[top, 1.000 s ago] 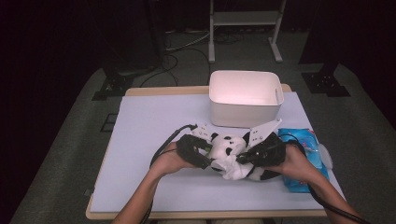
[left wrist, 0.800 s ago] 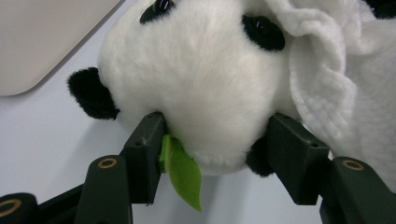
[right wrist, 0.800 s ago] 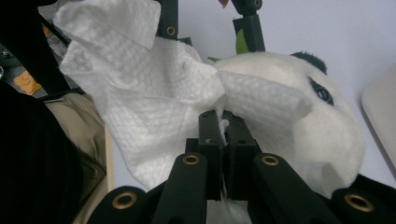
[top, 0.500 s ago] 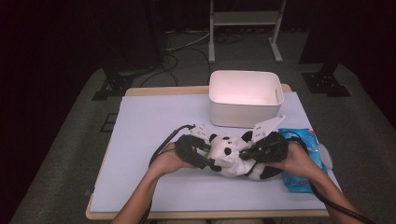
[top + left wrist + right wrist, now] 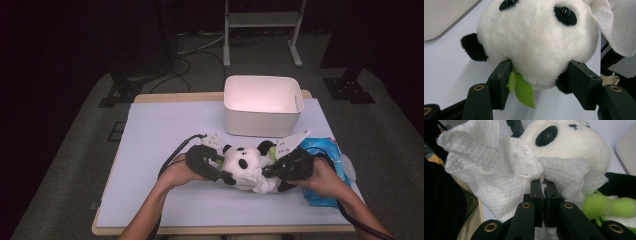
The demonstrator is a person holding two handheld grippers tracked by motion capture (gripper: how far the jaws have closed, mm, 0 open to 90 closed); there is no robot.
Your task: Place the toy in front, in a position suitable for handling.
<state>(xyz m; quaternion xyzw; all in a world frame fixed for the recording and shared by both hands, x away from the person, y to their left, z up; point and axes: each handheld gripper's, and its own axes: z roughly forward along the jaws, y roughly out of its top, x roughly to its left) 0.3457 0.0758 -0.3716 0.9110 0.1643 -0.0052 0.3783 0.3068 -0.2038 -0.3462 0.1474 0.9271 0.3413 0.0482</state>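
**Panda gets a wipe, both grippers on the toy**

Right gripper [image 5: 543, 185] is clamped tight on a white wipe [image 5: 499, 177], a sliver of cloth pinched between its jaws, and that wipe is spread against the toy panda's [image 5: 574, 145] face just below the eye. Left gripper [image 5: 540, 75] straddles the panda's head from the other side; its jaws have just been opening a touch, yet both pads are in contact with the plush, one beside a green felt leaf [image 5: 522, 91], one by a black ear. From above, the panda [image 5: 245, 162] lies on the pale table [image 5: 160, 130] between the two hands, just in front of the white tub [image 5: 262, 105]. A blue packet [image 5: 325, 150] sits at the right hand's side.
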